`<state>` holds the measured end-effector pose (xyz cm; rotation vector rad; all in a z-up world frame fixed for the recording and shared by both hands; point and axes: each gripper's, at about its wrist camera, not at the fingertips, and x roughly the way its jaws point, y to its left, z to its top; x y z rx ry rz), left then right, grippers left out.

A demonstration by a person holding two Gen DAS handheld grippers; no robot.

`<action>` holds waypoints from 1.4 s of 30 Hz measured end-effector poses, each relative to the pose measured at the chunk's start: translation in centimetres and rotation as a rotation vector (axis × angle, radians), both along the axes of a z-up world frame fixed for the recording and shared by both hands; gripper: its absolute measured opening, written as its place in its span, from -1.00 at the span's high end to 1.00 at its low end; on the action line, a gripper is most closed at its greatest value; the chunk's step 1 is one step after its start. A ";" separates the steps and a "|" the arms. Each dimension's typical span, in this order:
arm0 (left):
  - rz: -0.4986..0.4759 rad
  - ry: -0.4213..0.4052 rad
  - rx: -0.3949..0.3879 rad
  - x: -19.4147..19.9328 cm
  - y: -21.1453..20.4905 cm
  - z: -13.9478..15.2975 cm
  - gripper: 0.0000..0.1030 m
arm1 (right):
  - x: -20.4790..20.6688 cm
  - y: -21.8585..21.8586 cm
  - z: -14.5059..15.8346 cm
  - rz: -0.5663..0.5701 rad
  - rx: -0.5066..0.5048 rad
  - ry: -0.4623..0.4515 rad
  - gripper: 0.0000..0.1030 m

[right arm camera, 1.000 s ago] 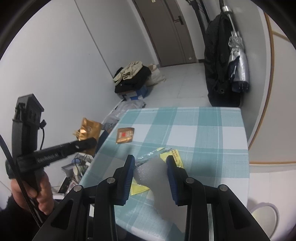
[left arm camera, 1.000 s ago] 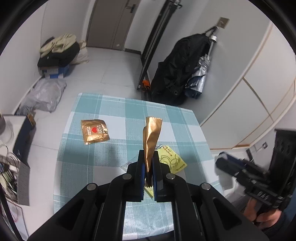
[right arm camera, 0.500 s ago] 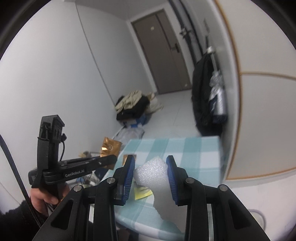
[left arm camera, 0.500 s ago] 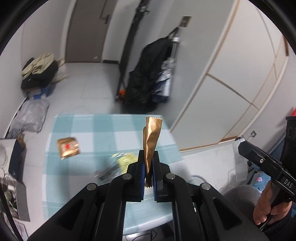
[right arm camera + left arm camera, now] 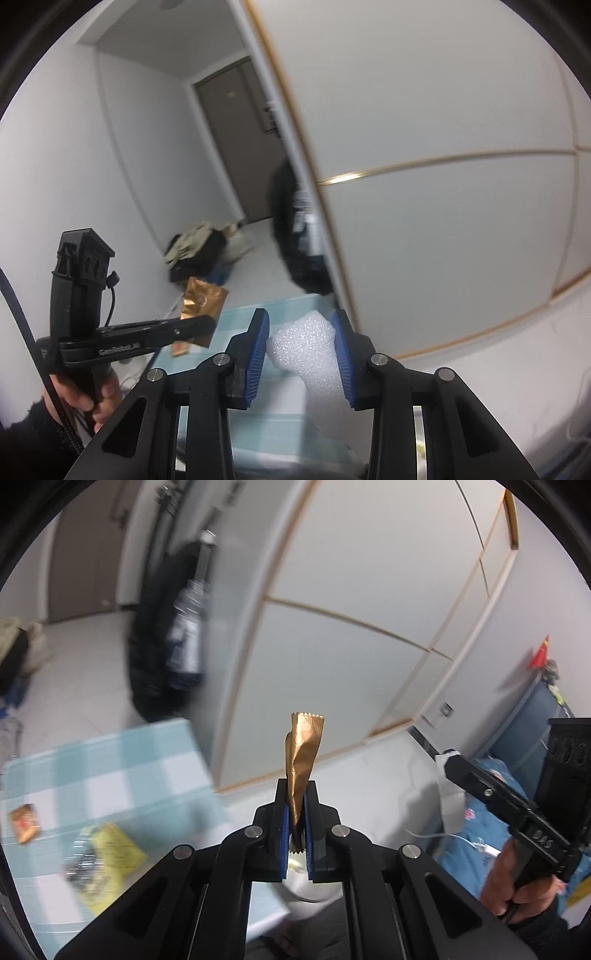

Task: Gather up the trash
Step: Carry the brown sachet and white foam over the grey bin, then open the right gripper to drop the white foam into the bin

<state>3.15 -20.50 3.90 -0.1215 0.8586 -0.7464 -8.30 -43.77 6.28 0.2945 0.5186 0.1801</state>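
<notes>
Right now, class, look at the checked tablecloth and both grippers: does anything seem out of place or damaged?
Yes. Litter lies on the checked tablecloth: a small brown packet and a yellow wrapper with something blurred beside it. The gold wrapper in the left gripper is crumpled; the white foam piece in the right gripper looks ragged.

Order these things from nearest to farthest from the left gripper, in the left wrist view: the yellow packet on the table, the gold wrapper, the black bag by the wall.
1. gold wrapper: clamped between the left gripper's fingers, standing upright.
2. yellow packet: lower left, lying on the checked table.
3. black bag: upper left, beyond the table, against the wall.
</notes>
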 end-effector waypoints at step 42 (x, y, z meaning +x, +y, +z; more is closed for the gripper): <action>-0.357 0.760 0.349 4.8 -19.3 -25.6 0.95 | 6.2 -15.0 -35.5 -0.243 0.614 0.666 -0.12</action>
